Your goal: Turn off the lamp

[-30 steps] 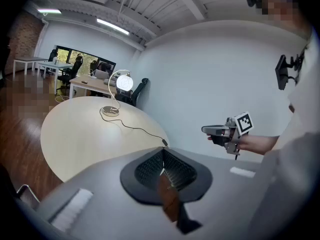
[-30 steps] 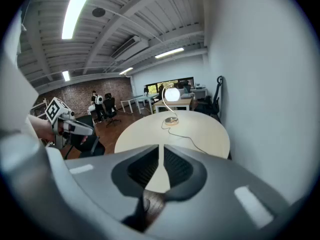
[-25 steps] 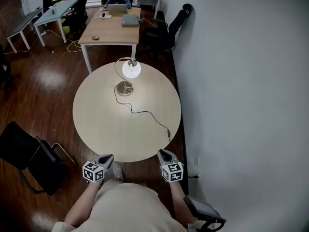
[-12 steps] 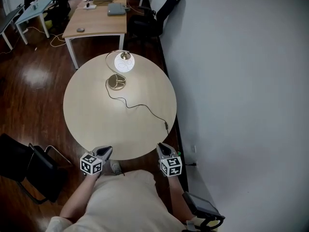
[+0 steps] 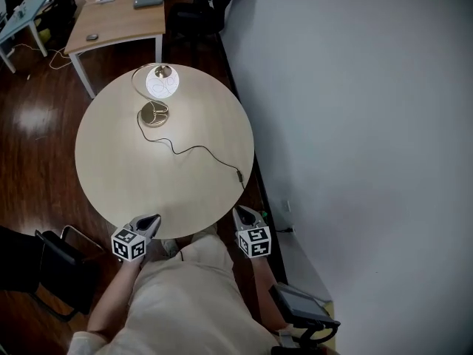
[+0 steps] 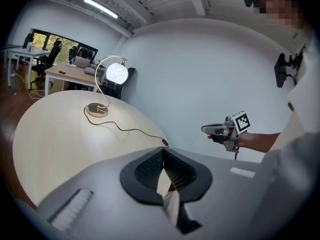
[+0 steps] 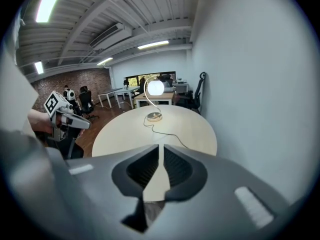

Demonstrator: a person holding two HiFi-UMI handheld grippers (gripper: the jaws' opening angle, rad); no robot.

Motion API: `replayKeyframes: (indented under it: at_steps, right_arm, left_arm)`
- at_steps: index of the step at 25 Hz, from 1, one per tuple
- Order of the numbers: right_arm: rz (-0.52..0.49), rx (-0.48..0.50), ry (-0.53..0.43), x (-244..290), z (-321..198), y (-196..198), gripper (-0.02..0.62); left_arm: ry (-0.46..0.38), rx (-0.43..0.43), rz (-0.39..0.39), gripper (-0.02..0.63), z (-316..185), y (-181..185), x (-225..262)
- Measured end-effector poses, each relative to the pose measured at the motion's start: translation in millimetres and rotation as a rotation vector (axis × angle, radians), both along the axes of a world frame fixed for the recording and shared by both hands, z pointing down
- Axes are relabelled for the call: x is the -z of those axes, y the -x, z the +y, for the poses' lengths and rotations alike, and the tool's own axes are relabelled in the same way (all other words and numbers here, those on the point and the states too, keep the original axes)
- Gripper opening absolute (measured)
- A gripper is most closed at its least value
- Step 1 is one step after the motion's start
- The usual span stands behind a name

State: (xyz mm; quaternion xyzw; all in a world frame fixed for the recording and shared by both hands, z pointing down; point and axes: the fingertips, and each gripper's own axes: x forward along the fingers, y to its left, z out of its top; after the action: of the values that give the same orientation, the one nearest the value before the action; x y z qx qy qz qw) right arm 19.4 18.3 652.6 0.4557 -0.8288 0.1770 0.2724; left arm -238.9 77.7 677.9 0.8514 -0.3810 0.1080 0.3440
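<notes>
The lamp stands at the far side of the round table (image 5: 118, 183), its globe (image 5: 162, 83) lit above a brass base (image 5: 154, 114). A black cord (image 5: 194, 149) runs from the base to the table's right edge, ending in a small switch block (image 5: 240, 176). Both grippers hover at the near edge, far from the lamp. My left gripper (image 5: 151, 219) has its jaws shut with nothing in them. My right gripper (image 5: 242, 213) is likewise shut and empty, a short way below the cord's end. The left gripper view shows the globe (image 6: 116, 73) and my right gripper (image 6: 206, 129).
A white wall (image 5: 355, 124) runs close along the table's right side. A wooden desk (image 5: 118, 24) with a laptop stands beyond the lamp. A black chair (image 5: 37, 265) sits at the near left. A dark device (image 5: 299, 305) lies on the floor at the near right.
The head view has swung, so the table and lamp sit further left and higher in the picture. Both grippers stay shut at the table's near edge. The lamp remains lit.
</notes>
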Motion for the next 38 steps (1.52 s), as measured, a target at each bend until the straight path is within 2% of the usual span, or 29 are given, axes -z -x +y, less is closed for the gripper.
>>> replayKeyframes:
  at_steps: [8,15,19,28,32,38]
  right_arm:
    - [0.022,-0.010,0.073,-25.4,-48.5,-34.7,0.032]
    - [0.074,0.033,0.117,-54.6,-94.7,-65.6,0.043]
    - [0.095,0.062,0.155,-76.5,-114.0,-71.9,0.084]
    - [0.118,0.035,0.289,-138.0,-144.6,-84.5,0.088]
    - [0.109,0.067,0.349,-176.6,-152.7,-84.8,0.140]
    - [0.125,0.107,0.421,-210.4,-162.0,-76.9,0.158]
  left_arm:
    - [0.051,0.031,-0.017,-0.008,-24.7,-26.0,6.1]
    - [0.057,0.064,-0.042,-0.008,-61.0,-57.9,24.0]
    - [0.064,0.081,-0.060,-0.008,-74.2,-68.3,28.7]
    - [0.114,0.135,-0.104,-0.008,-78.8,-78.2,31.0]
    - [0.142,0.155,-0.124,-0.008,-73.7,-83.3,27.1]
    - [0.191,0.162,-0.142,-0.008,-66.2,-94.1,18.8]
